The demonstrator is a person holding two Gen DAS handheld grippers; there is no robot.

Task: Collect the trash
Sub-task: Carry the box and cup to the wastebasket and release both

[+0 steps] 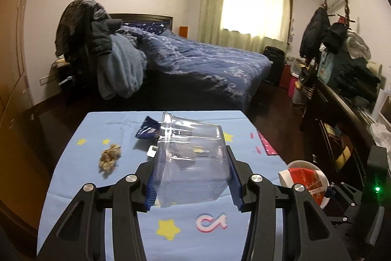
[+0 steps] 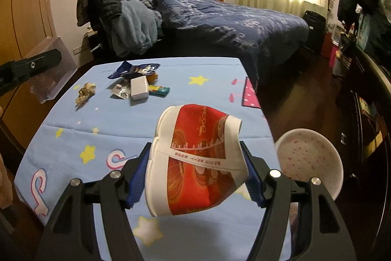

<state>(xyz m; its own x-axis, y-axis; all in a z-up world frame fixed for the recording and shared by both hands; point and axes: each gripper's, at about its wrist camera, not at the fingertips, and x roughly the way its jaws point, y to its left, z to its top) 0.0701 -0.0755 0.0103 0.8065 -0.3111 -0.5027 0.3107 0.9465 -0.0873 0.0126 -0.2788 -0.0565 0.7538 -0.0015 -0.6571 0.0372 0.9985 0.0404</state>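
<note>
Clear plastic is filling the gap of the left gripper (image 1: 193, 177): a see-through, boxy container (image 1: 193, 158) with a spout-like lip is sitting between the blue ribbed pads, pinched on both sides, jaws about half spread. It is tilting, mouth facing away toward the bed. In the right wrist view the same container (image 2: 52, 70) is showing at the far left edge, off the table's side, with one black finger across it.

Right gripper (image 2: 196, 174) is clamping a crushed paper cup (image 2: 195, 163), red print with white bands and a white rim; walls are buckling inward under the pads, jaws spread fairly wide around it. The cup is lying sideways in the grip, held above the near half of the table. The left wrist view is catching the same cup (image 1: 305, 180) at lower right.

Table (image 2: 185, 102) is wearing a light blue cloth, soft, creased, printed with yellow stars and pink-white logos. Trash is resting on its far half:
- crumpled brown paper wad (image 2: 85, 92), ragged, alone to the left
- dark blue foil snack wrapper (image 2: 133, 70), torn open, glossy
- small white box (image 2: 139, 89), smooth, rectangular, just beside a green pack (image 2: 158, 90)
- silvery blister scrap (image 2: 121, 92) touching the box's left side

White round bin (image 2: 309, 158) with pink speckles inside is standing on the floor just beside the table's right edge, below the cup. Bed (image 2: 232, 16) with rumpled navy quilt is lying beyond the table.
</note>
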